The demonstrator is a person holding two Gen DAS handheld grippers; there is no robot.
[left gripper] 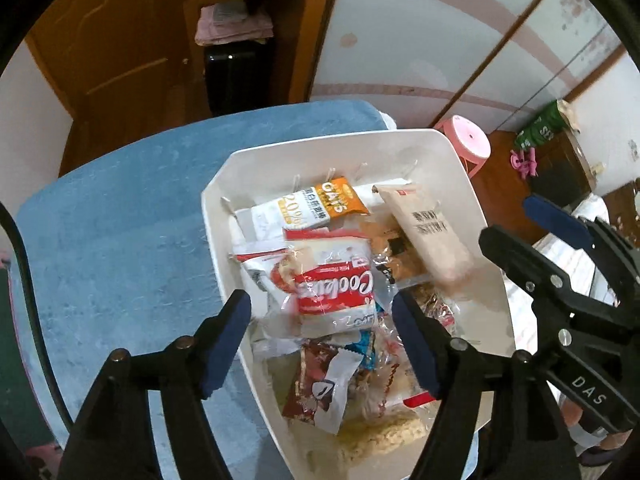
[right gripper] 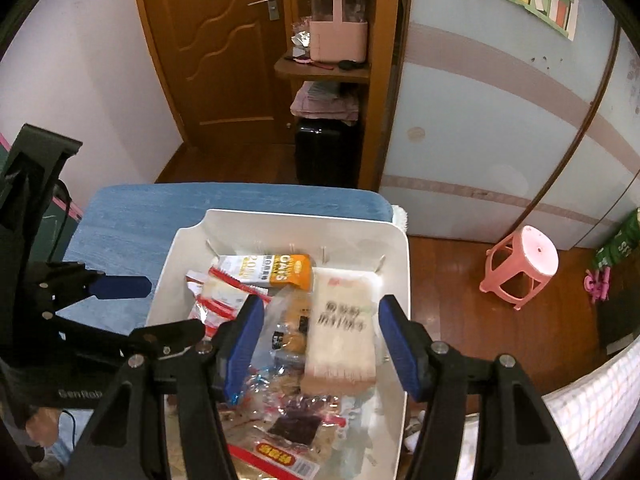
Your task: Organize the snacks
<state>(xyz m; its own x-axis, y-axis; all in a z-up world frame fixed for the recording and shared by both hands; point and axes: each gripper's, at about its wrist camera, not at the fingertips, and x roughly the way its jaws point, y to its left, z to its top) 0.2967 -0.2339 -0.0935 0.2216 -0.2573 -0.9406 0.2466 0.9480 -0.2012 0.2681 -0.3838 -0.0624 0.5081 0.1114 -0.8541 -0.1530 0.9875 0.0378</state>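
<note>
Clearly both tools hang over the white bin (left gripper: 472, 184) on the blue table (left gripper: 120, 220): the left tool (left gripper: 320, 344) is about half open, empty, above the red-and-white cookie pack (left gripper: 332, 292); it looks light, crinkly and slippery, best pinched across its puffed middle. Further right, the right tool (right gripper: 316, 344), also about half open and empty, straddles the pale beige packet (right gripper: 344, 336), which seems soft and crushable, so grip its flat sides gently.
</note>
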